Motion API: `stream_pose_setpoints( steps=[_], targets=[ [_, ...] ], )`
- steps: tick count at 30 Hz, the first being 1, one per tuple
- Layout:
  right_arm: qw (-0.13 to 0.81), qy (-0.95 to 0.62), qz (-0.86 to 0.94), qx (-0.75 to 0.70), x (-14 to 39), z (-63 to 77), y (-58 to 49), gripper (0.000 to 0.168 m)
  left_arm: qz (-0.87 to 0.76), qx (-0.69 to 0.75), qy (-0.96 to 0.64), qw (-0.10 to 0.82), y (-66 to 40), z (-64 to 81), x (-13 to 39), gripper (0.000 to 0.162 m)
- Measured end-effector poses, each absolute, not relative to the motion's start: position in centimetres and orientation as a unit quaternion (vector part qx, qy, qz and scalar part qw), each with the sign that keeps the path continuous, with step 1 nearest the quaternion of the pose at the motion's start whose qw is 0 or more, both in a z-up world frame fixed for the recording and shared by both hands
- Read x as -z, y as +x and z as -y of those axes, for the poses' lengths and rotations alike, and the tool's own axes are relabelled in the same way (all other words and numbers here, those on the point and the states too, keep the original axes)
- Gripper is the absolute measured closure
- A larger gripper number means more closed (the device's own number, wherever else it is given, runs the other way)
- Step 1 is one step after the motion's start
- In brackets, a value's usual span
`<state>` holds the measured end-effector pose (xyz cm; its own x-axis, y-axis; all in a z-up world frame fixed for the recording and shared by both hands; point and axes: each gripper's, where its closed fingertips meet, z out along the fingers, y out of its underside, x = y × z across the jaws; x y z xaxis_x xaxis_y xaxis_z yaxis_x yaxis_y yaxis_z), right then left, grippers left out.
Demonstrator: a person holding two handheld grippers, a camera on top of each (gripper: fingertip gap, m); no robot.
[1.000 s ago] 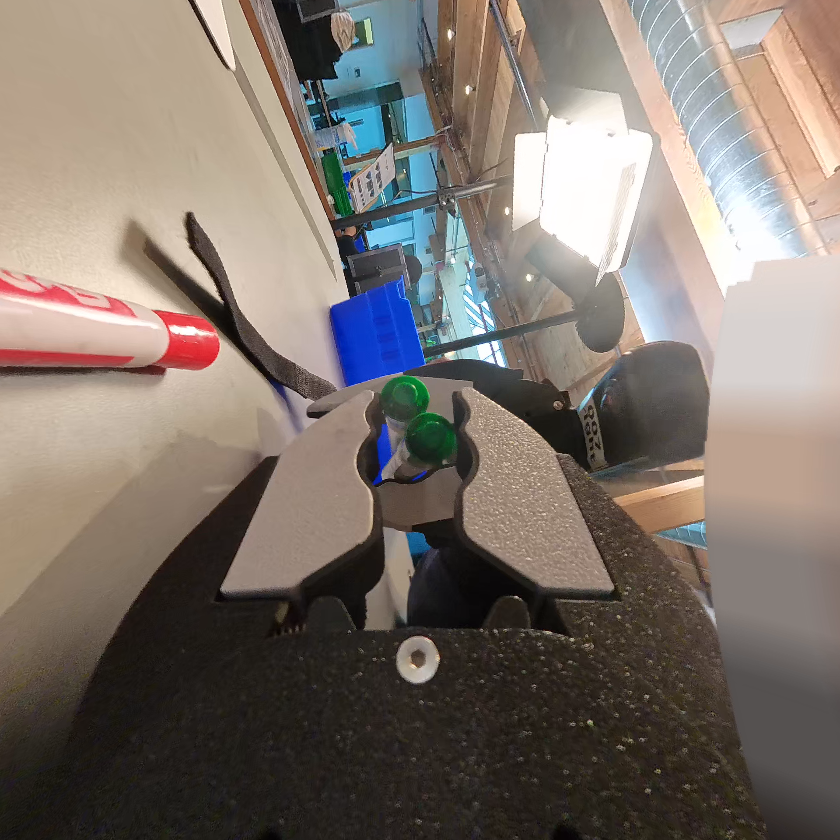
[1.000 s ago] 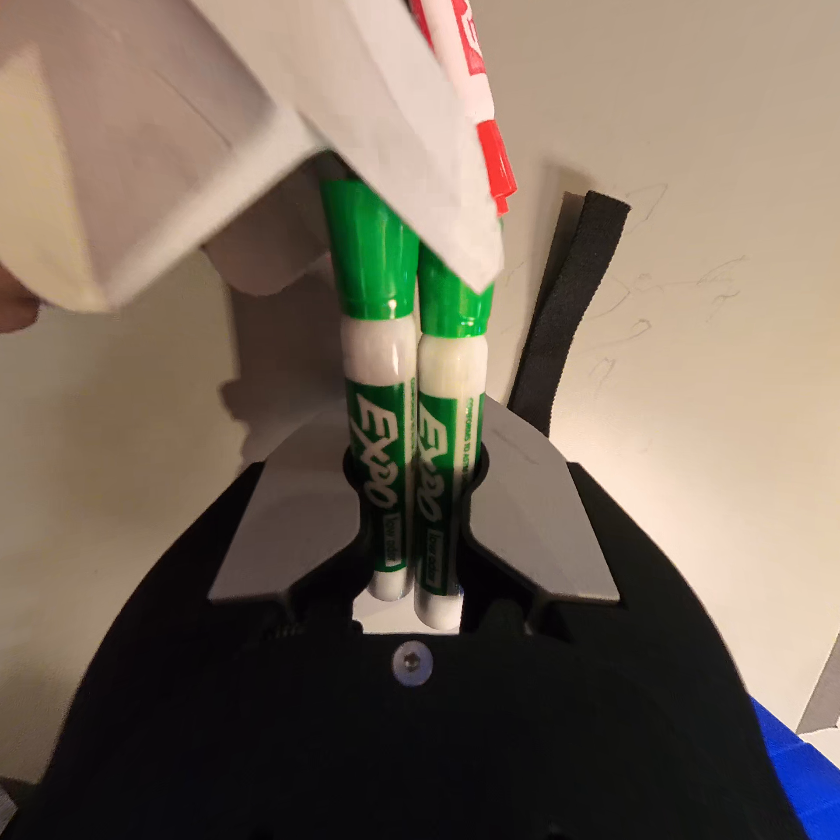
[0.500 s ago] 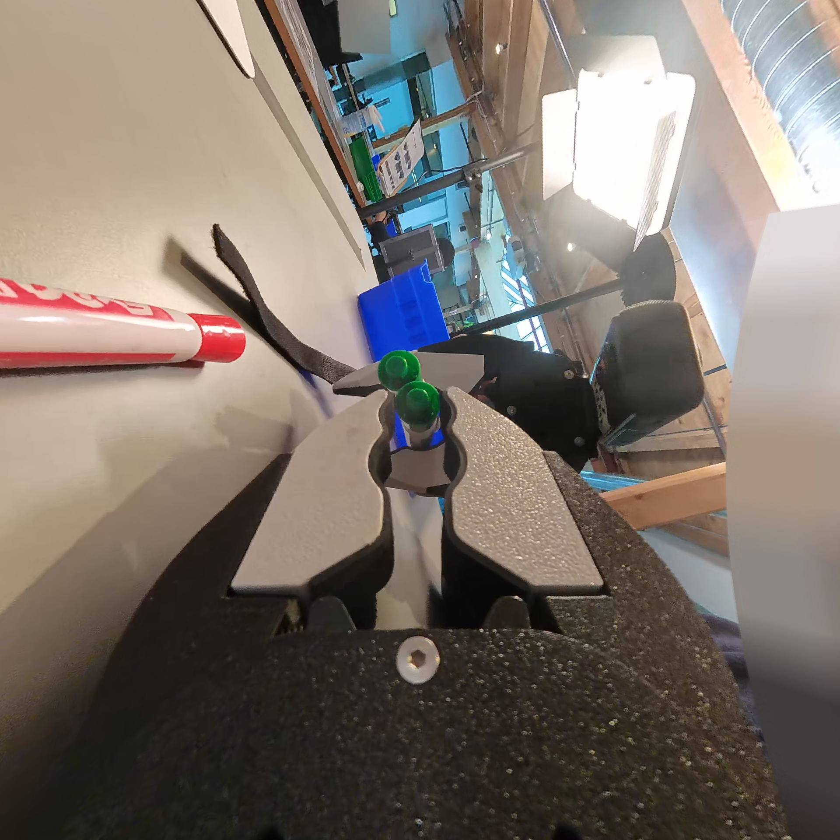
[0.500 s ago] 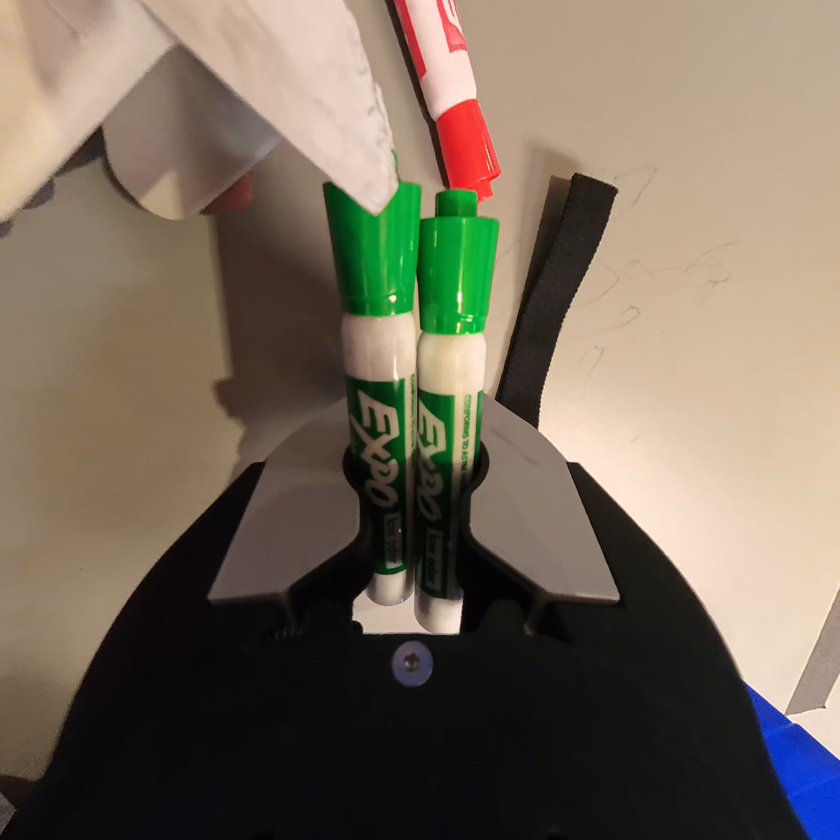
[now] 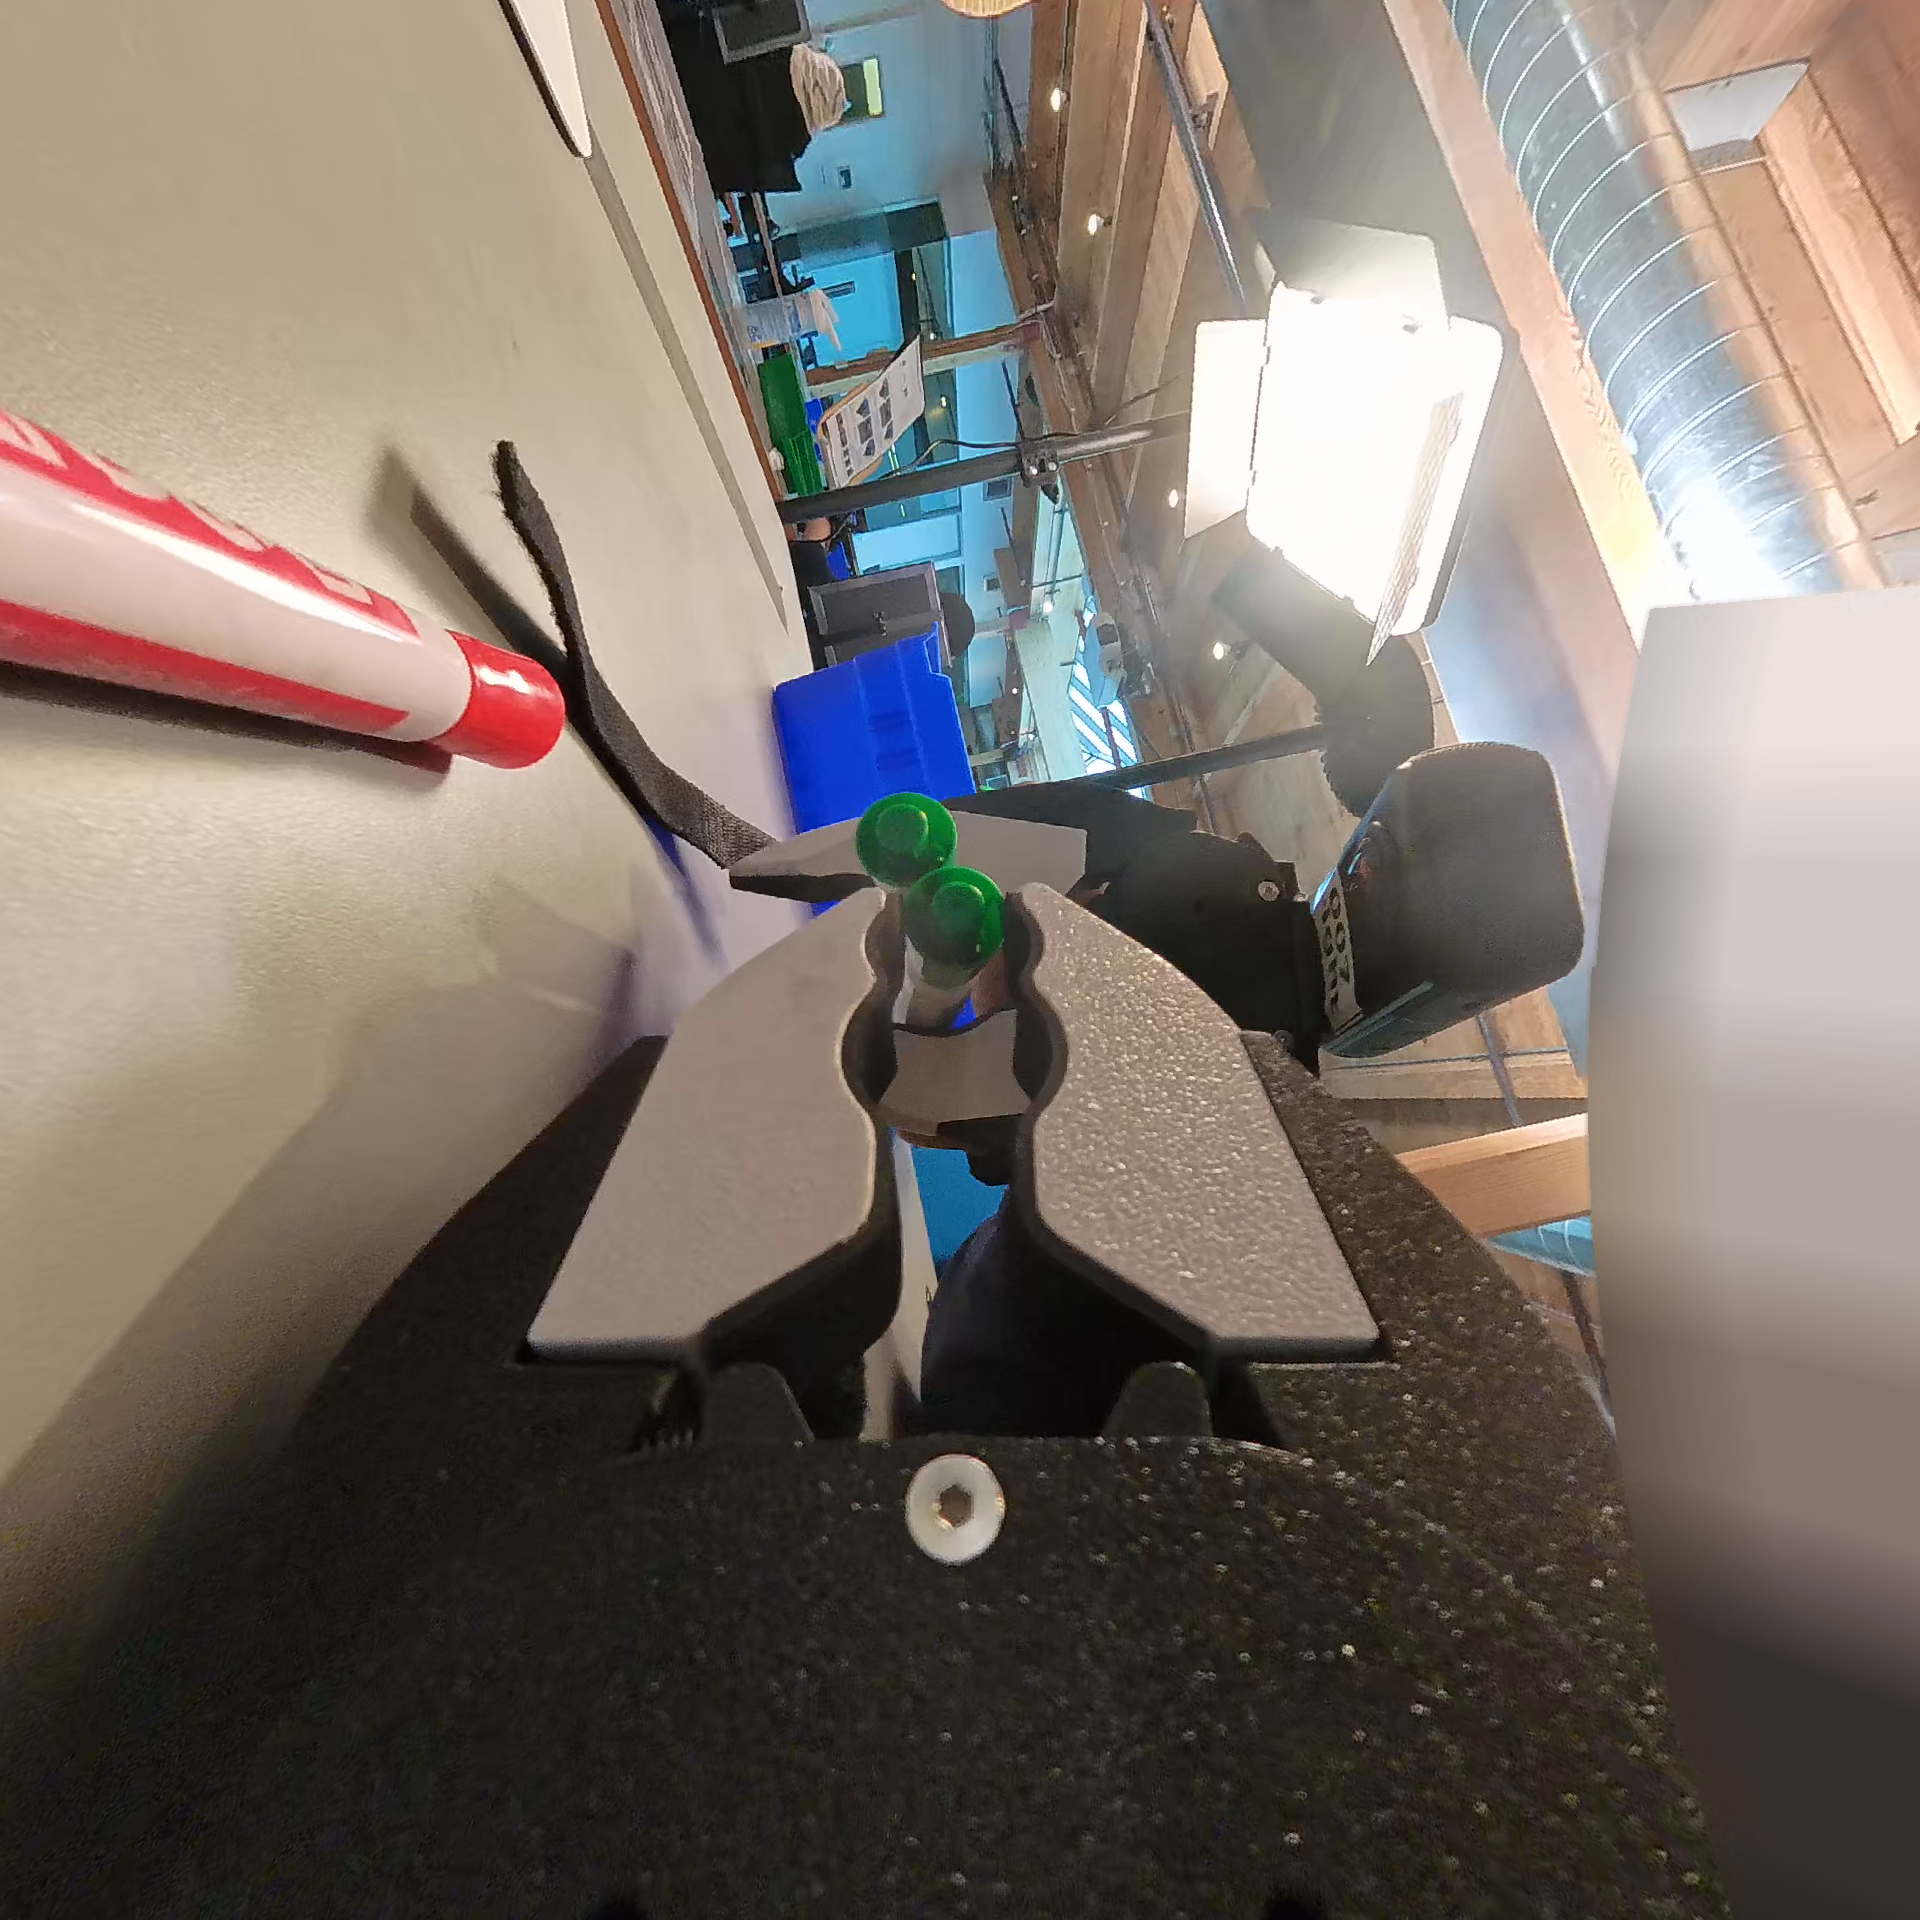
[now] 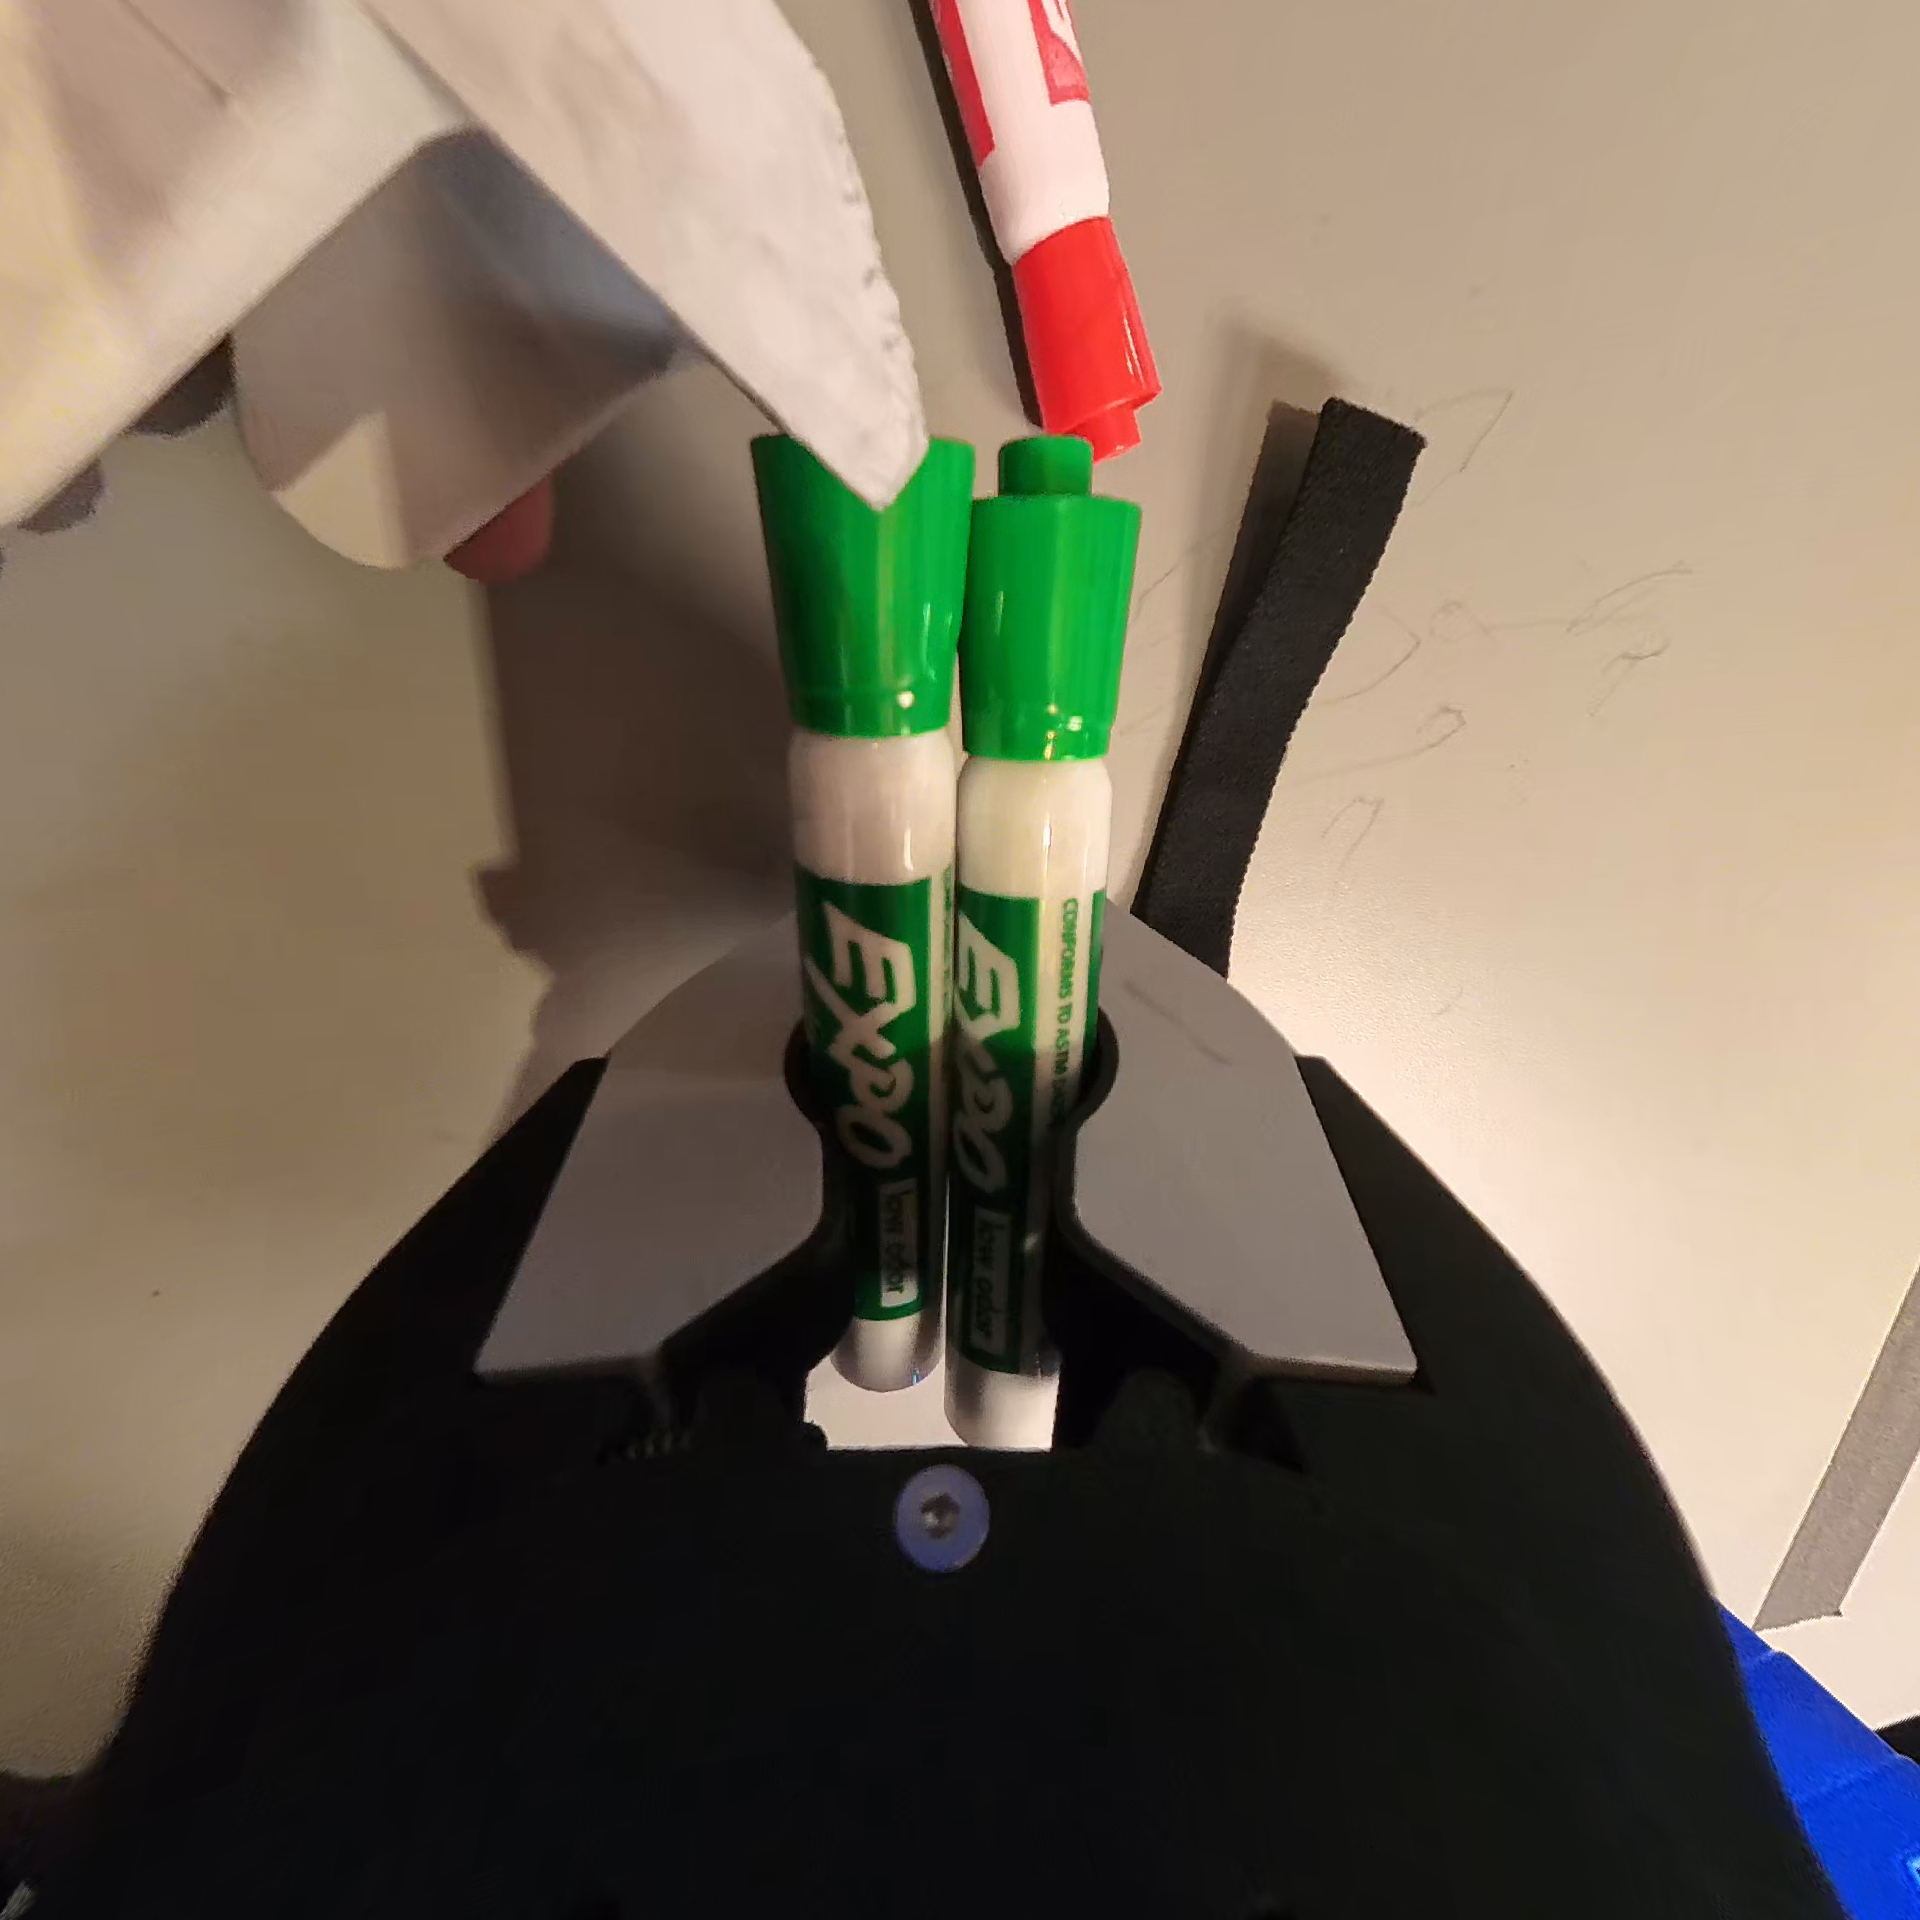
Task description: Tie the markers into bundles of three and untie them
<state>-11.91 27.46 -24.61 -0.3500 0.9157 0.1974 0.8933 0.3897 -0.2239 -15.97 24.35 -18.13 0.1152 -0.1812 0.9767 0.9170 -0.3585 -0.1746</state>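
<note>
My right gripper (image 6: 945,935) is shut on two green markers (image 6: 873,790), held side by side with their caps pointing away from me over the table (image 6: 1558,987). In the left wrist view their caps (image 5: 904,836) show end-on. My left gripper (image 5: 951,920) faces those caps with its jaws nearly closed, a narrow gap left, nothing held. One of its fingers (image 6: 727,260) overlaps the end of the left green cap. A red marker (image 6: 1049,197) lies on the table past the caps, and shows in the left wrist view too (image 5: 260,644). A black strap (image 6: 1278,665) lies beside it.
A blue bin (image 5: 873,717) stands at the table's far end, its corner at my lower right (image 6: 1849,1745). A bright light panel (image 5: 1340,457) on a stand rises behind the right gripper. Faint pen marks are on the table right of the strap. Spacing between my two grippers at the tips: around 8 cm. The right tips stand about 6 cm off the black strap (image 6: 1278,665).
My left gripper's jaws have narrowed and it has drawn back off the green caps, which now show in the right wrist view. The right gripper keeps its hold.
</note>
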Motion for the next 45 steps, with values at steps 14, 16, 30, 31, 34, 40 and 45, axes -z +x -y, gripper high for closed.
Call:
stream_pose_setpoints(
  steps=[14, 16, 30, 31, 34, 40, 45],
  targets=[
    [0.149, -0.550, 0.821, -0.046, 24.4, -27.5, -12.0, 0.127, 0.327, 0.585, -0.567, 0.479, -15.6, -24.5, 18.2, 0.143],
    [0.150, -0.549, 0.821, -0.046, 24.4, -27.5, -12.0, 0.127, 0.329, 0.585, -0.566, 0.480, -15.6, -24.5, 18.2, 0.143],
    [0.133, -0.557, 0.818, -0.054, 24.8, -27.0, -11.9, 0.126, 0.291, 0.510, -0.632, 0.507, -16.6, -25.0, 17.8, 0.111],
    [0.133, -0.555, 0.819, -0.057, 24.7, -26.8, -12.0, 0.126, 0.295, 0.505, -0.636, 0.504, -16.6, -25.2, 18.0, 0.112],
    [0.134, -0.555, 0.819, -0.058, 24.6, -26.7, -12.0, 0.126, 0.287, 0.518, -0.646, 0.482, -15.3, -25.6, 18.3, 0.119],
    [0.129, -0.560, 0.816, -0.064, 24.4, -26.6, -11.8, 0.126, 0.295, 0.524, -0.632, 0.490, -14.4, -25.8, 18.3, 0.138],
    [0.124, -0.557, 0.819, -0.061, 24.6, -26.4, -11.7, 0.126, 0.311, 0.537, -0.607, 0.496, -14.4, -25.8, 18.4, 0.142]
  ],
)
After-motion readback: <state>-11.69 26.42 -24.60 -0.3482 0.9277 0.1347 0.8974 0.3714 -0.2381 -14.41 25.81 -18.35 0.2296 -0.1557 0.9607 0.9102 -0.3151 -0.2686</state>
